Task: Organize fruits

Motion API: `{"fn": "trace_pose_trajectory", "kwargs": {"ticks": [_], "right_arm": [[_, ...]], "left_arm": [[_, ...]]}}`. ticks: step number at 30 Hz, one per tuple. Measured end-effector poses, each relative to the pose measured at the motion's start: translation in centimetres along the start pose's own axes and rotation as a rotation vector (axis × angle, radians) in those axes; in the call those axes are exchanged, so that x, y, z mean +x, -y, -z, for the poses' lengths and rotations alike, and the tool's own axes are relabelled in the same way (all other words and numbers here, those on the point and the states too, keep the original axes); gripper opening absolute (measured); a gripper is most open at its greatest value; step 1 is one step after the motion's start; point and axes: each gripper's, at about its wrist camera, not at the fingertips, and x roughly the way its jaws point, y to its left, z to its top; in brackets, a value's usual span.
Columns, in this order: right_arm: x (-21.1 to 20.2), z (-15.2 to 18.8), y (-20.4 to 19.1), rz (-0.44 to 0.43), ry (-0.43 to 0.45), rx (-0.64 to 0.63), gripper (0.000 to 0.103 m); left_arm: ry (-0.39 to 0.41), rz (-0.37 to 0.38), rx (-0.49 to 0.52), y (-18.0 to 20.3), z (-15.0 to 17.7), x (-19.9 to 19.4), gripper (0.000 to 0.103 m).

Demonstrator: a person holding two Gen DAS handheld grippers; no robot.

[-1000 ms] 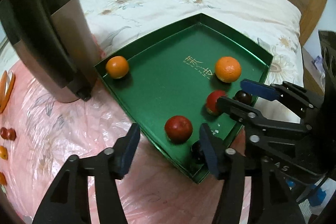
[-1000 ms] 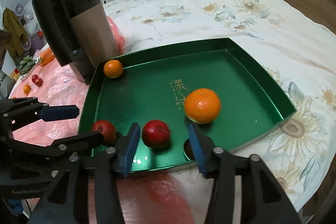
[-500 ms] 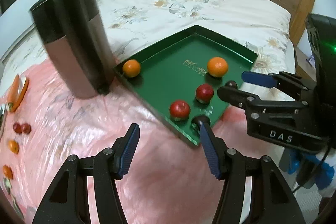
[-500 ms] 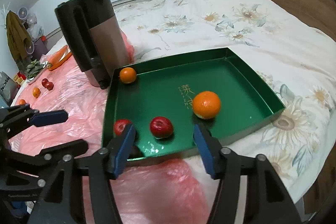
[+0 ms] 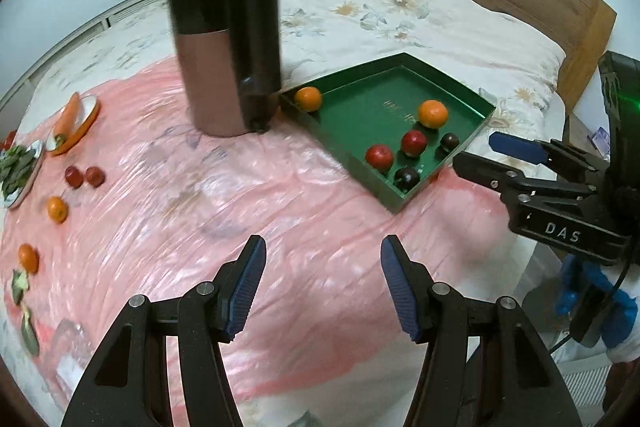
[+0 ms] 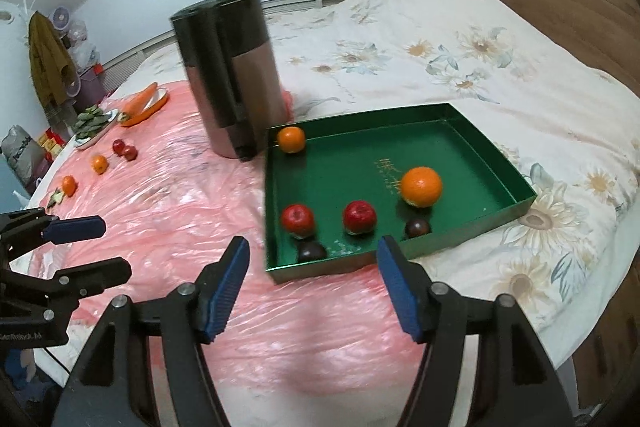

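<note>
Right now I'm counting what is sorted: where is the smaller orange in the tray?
In the right wrist view the smaller orange sits in the far left corner of the green tray, against its walls, right beside the dark kettle.

Upright canister [image 5: 224, 43], carrot [image 5: 66, 115], greens [image 5: 16, 167]

Green tray [image 6: 496, 155]: two oranges [image 6: 421, 186], two red apples [image 6: 359, 217], two dark plums [image 6: 417, 227]. Pink sheet [image 6: 180, 203]: two oranges, two small red fruits [image 6: 124, 149]. One carrot [image 6: 140, 99].
</note>
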Motion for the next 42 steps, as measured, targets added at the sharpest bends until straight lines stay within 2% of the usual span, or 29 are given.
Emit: {"fn": "trace_pose_trajectory", "kwargs": {"ticks": [23, 35, 42], "right_arm": [[-2.9, 2.6, -8.4, -0.103, 0.007, -0.082, 0.103], [-3.3, 2.9, -13.0, -0.119, -0.014, -0.146, 0.103], [-2.3, 3.5, -15.6, -0.137, -0.046, -0.175, 0.103]], "left_arm": [[0.074, -0.122, -0.141, -6.9, 8.2, -6.9, 0.056], [0.124, -0.187, -0.266, -13.0, 12.6, -10.1, 0.056], [0.150, -0.252, -0.334, -16.5, 15.3, -11.4, 0.057]]}}
